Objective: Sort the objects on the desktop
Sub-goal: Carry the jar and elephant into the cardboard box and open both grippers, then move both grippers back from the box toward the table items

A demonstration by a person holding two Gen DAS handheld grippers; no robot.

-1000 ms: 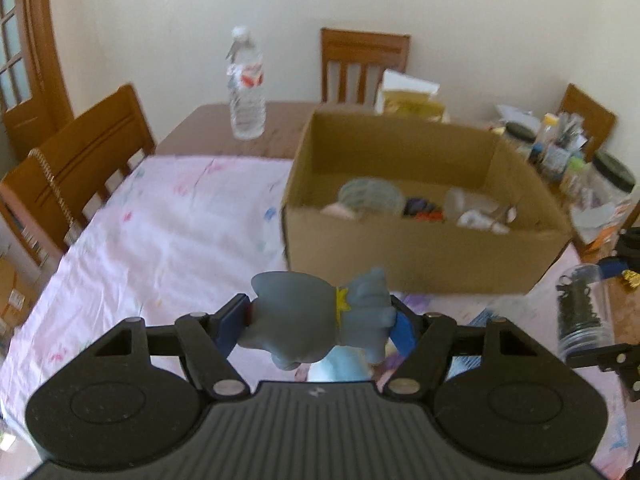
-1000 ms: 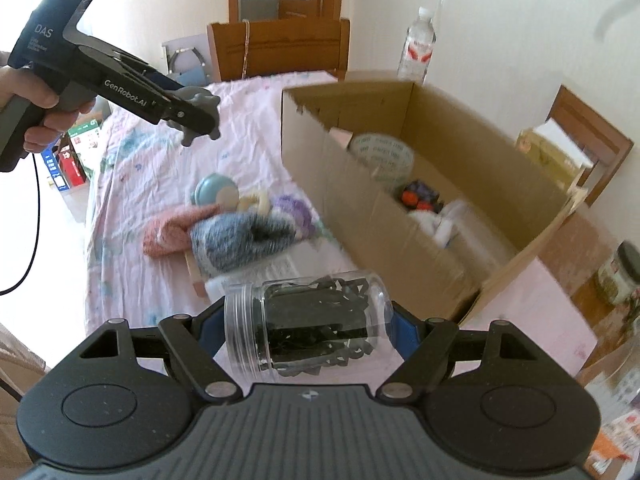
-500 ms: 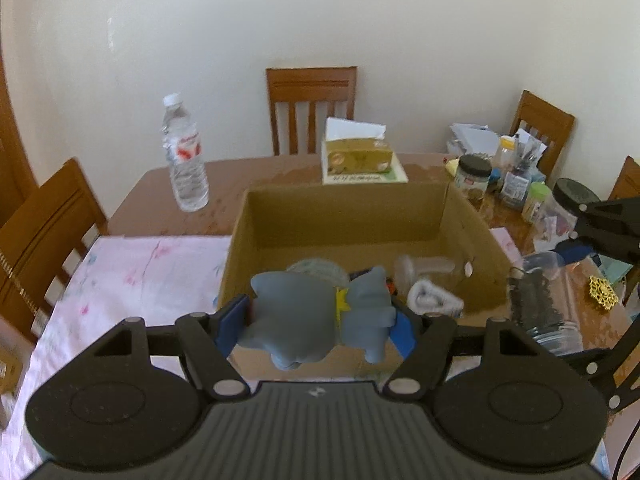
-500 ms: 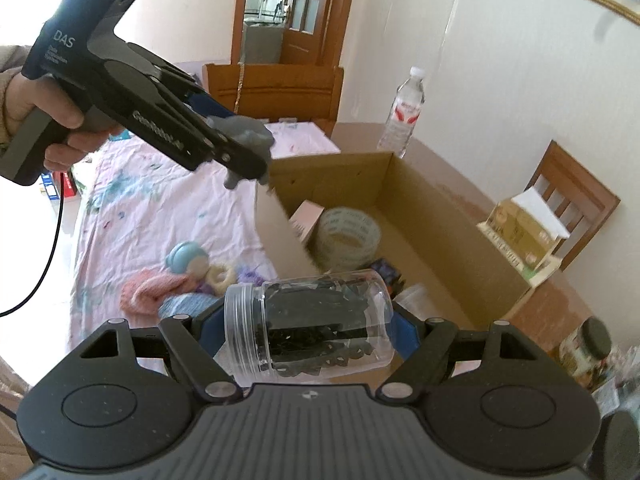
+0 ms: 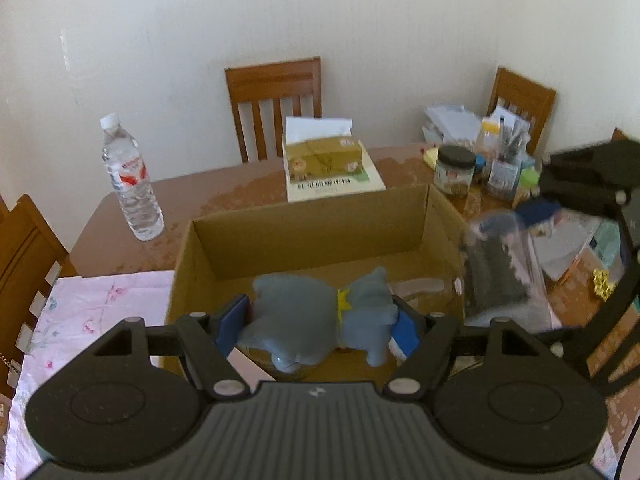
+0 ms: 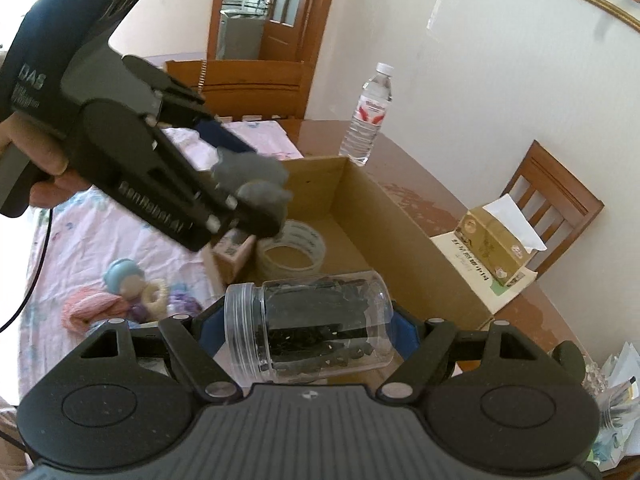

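**deskrat:** Over the open cardboard box (image 5: 304, 236), the grey elephant toy (image 5: 320, 320) hung sideways in the left tongs (image 5: 320, 326), long axis running pad to pad, legs pointing down at the box floor. The left jaws had just been easing apart a bit with the toy between them, but it looked like the pads were touching it at both ends.

**binsorter:** And the right side?

**deskrat:** The right tongs (image 6: 308, 332) were clamped on a clear jar (image 6: 308, 324) full of dark bits, lying across the jaws, its mouth end toward the left, hovering near the box's edge.

**binsorter:** So how far along?

**deskrat:** Partway, I'd say. A tape roll (image 6: 294, 252) and a small carton (image 6: 232, 250) sat in the box already. A blue-and-pink knitted bundle (image 6: 116, 296) was waiting on the bench's pink cloth (image 6: 100, 240). A water bottle (image 5: 130, 180) and tissue box (image 5: 324, 156) stood beyond.
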